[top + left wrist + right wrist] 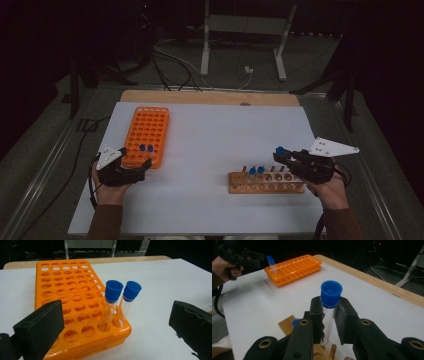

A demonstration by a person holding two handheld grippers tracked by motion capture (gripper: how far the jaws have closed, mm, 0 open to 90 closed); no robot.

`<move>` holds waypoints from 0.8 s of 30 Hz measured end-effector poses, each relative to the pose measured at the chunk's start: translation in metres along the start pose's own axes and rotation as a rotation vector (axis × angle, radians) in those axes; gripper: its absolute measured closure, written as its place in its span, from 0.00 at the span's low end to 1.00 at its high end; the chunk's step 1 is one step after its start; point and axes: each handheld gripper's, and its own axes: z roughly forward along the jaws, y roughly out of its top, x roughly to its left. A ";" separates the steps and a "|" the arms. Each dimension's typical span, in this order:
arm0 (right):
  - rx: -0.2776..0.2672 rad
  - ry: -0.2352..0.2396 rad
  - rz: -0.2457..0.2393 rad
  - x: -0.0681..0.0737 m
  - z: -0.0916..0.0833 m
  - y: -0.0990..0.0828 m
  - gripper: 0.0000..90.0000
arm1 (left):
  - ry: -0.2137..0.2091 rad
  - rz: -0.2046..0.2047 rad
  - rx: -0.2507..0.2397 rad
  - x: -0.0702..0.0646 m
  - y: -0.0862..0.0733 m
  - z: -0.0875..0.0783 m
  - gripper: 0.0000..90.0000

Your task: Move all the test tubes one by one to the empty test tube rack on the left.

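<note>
While the right tongs [329, 322] clamp a capped tube [329, 312] above the wooden rack [265, 184], the left tongs [112, 322] wait wide by the orange rack [75, 305], ready to steady it.

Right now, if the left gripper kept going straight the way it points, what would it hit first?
Probably the orange rack: the left gripper has open jaws aimed at its near corner, where two blue-capped tubes stand. Depth is unclear, so rack edge or tubes.
</note>
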 end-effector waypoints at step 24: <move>-0.010 0.066 0.004 0.029 0.074 0.039 0.85 | -0.012 0.025 -0.048 -0.009 0.010 -0.007 0.01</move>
